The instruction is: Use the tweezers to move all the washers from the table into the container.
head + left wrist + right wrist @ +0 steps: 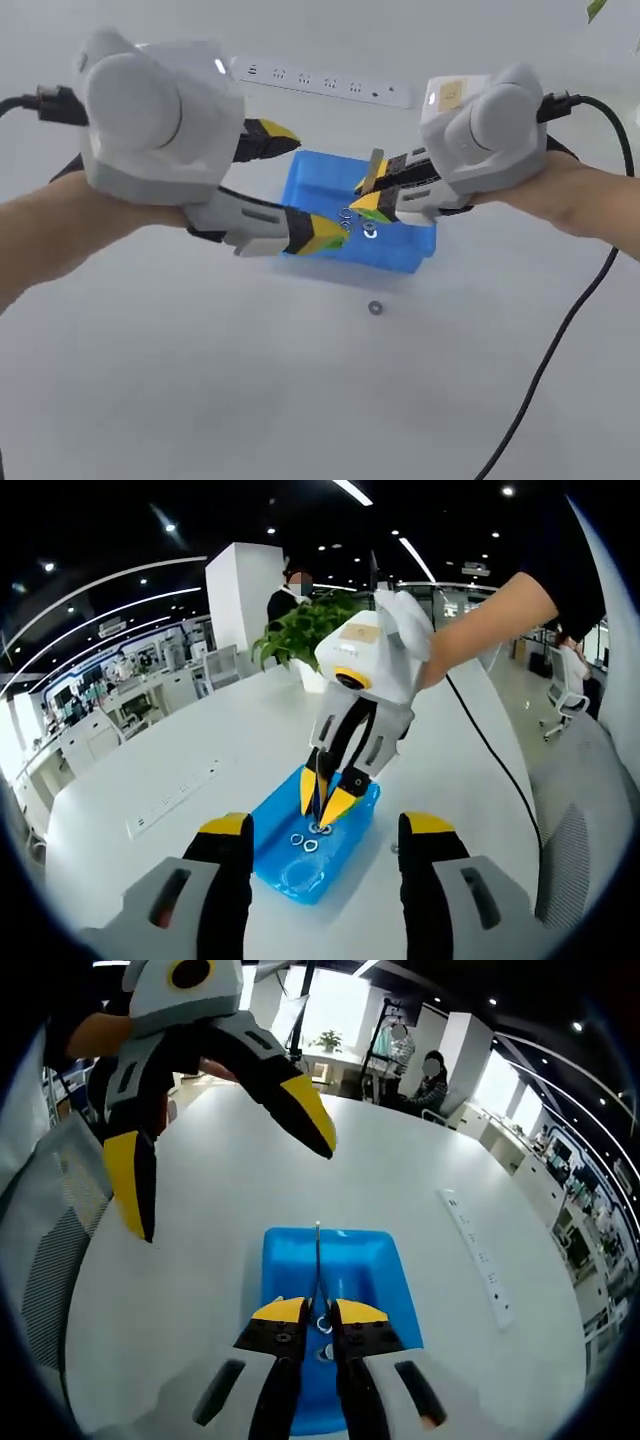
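Note:
A blue container (pixel 318 190) lies mid-table with washers (pixel 369 232) in it. One more washer (pixel 375 308) rests on the white table just in front of it. My right gripper (pixel 372 207) hovers over the container's right part, shut on thin metal tweezers (pixel 318 1260) that point along the container (pixel 350 1260). I cannot tell whether the tweezer tips hold anything. My left gripper (pixel 305 185) hangs open at the container's left end, nothing between its jaws. In the left gripper view the right gripper (pixel 330 802) stands over the container (pixel 290 875) and its washers (pixel 310 846).
A white power strip (pixel 325 82) lies behind the container. A black cable (pixel 560 340) trails from the right gripper across the table's right side. A potted plant (pixel 300 630) stands at the far table end. People sit and stand in the office beyond.

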Demonstrator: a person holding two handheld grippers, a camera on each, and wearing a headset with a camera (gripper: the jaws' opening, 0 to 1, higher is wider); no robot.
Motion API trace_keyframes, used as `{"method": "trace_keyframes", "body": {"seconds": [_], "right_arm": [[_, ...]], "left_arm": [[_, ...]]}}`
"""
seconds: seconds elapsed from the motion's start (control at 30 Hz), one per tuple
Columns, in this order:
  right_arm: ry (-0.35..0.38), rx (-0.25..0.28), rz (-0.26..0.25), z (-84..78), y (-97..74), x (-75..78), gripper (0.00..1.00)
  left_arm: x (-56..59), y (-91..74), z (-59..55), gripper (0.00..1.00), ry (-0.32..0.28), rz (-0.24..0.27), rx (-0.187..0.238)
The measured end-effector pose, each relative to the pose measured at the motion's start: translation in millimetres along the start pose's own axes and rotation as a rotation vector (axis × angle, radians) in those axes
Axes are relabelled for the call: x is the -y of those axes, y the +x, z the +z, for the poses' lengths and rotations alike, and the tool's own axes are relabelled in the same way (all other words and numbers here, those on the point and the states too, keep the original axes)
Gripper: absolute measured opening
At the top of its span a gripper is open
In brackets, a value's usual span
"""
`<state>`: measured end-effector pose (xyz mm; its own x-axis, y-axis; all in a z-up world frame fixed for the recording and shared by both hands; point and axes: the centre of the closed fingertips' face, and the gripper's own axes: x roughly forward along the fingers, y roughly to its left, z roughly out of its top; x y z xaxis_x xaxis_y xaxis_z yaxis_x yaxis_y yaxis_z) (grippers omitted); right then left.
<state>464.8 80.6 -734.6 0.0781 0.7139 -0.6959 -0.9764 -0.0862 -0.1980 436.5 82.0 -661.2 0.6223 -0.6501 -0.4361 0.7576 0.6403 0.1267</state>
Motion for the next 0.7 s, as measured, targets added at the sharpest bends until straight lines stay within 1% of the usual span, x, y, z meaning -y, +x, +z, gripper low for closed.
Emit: {"method": "trace_keyframes", "body": {"seconds": [0.07,0.1,0.17,0.2,0.23,0.3,0.33,0.37,0.43,0.5,0.57,0.6,0.7], "right_arm": [[-0.008,-0.001,0.005,2.4,-1.6,-2.6,0.11],[-0.011,0.0,0.006,3.3,-2.4,-3.4,0.11],[-0.013,0.005,0.009,5.5,-4.1,-4.6,0.11],[-0.017,0.006,0.01,6.4,-4.7,-5.2,0.11],[-0.025,0.005,0.014,7.7,-5.7,-6.2,0.11],[-0.028,0.01,0.019,10.6,-6.8,-7.7,0.11],[-0.032,0.012,0.021,11.6,-7.1,-8.3,0.11],[-0.035,0.013,0.022,12.7,-7.2,-8.7,0.11],[-0.042,0.015,0.025,13.9,-7.3,-9.3,0.11],[-0.047,0.016,0.03,15.1,-7.2,-10.3,0.11],[-0.055,0.016,0.035,16.3,-6.9,-11.4,0.11],[-0.06,0.015,0.036,16.8,-6.6,-11.4,0.11],[-0.061,0.019,0.038,18.8,-6.0,-10.7,0.11]], "left_arm": [[-2.3,5.4,5.3,0.59,0.015,-0.002,0.006],[-3.7,10.1,11.0,0.55,0.047,-0.008,0.017],[-7.0,13.9,18.9,0.36,0.1,0.003,0.044],[-7.0,15.7,21.9,0.29,0.115,-0.001,0.053],[-7.0,17.8,23.7,0.25,0.101,-0.007,0.054],[-5.3,22.0,26.6,0.29,0.094,-0.031,0.054],[-3.0,24.7,26.5,0.28,0.102,-0.05,0.046],[-1.9,26.4,25.7,0.28,0.115,-0.058,0.039],[1.1,30.0,21.7,0.27,0.14,-0.082,0.016],[2.2,31.7,16.7,0.24,0.162,-0.093,-0.002],[0.6,32.1,12.0,0.18,0.201,-0.089,-0.021],[1.1,31.9,10.8,0.16,0.203,-0.094,-0.026],[2.4,30.4,11.3,0.12,0.19,-0.112,-0.019]]}}
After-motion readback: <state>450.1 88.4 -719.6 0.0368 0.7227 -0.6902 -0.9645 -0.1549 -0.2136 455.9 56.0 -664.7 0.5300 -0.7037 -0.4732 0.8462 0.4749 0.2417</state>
